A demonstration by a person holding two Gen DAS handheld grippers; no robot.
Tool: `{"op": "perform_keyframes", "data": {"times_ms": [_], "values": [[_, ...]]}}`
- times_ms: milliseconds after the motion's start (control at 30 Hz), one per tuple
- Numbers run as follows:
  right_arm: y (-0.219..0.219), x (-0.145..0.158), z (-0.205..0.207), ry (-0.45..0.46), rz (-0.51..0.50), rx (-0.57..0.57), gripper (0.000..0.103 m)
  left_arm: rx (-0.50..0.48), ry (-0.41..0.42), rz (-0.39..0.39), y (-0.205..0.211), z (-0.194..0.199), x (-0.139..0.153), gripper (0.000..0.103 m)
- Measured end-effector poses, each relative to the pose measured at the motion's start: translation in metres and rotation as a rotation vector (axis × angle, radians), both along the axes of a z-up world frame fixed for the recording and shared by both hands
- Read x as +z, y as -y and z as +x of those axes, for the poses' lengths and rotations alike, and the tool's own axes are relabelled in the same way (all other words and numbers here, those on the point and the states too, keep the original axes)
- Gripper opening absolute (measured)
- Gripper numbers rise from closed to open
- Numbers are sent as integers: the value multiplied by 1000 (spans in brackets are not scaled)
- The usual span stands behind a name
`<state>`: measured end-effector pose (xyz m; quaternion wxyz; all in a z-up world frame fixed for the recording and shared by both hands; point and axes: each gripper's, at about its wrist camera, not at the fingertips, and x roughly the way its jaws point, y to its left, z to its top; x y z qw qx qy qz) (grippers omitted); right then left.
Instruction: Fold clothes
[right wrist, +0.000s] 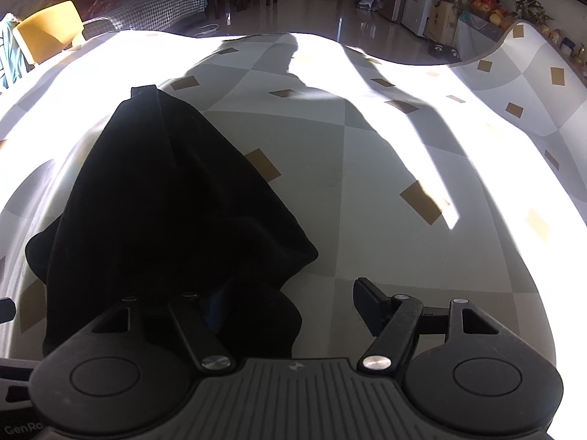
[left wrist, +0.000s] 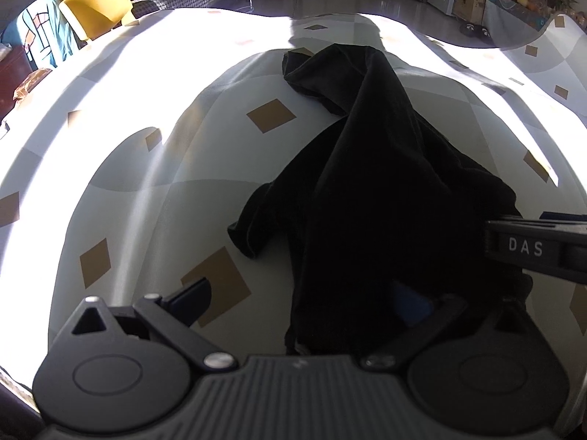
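Note:
A black garment (left wrist: 367,183) lies crumpled on the table's patterned cloth (left wrist: 146,201), one narrow end reaching toward the far edge. My left gripper (left wrist: 301,293) stands open just above the near end; its left finger (left wrist: 190,299) is over bare cloth, while black fabric covers the right one. The right gripper's body (left wrist: 532,249) enters from the right edge. In the right wrist view the garment (right wrist: 165,201) fills the left side. My right gripper (right wrist: 288,293) is open too, its right finger (right wrist: 367,304) clear and its left finger hidden under the fabric.
A yellow chair (left wrist: 99,3) with a teal garment (left wrist: 44,36) stands past the table's far left corner. Beyond the far edge are shiny floor, a houndstooth sofa (right wrist: 157,3), and plants and fruit (right wrist: 488,3) at the right. Sunlight and a person's shadow cross the tablecloth (right wrist: 367,146).

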<state>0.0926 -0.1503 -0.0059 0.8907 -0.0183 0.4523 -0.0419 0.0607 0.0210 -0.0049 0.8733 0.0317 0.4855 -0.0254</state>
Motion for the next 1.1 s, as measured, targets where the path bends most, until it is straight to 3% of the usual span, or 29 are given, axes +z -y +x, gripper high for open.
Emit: {"op": "perform_keyframes", "data": {"times_ms": [267, 733, 967, 1100], "values": [[0, 16, -13, 42, 108, 30, 68, 171, 9, -34, -37, 8, 12, 103], [-45, 16, -39, 47, 214, 307, 68, 334, -21, -53, -64, 21, 3, 103], [-70, 4, -53, 16, 209, 442, 68, 348, -24, -58, -62, 35, -4, 103], [-81, -9, -57, 0, 133, 477, 68, 351, -39, -45, -58, 43, -12, 103]]}}
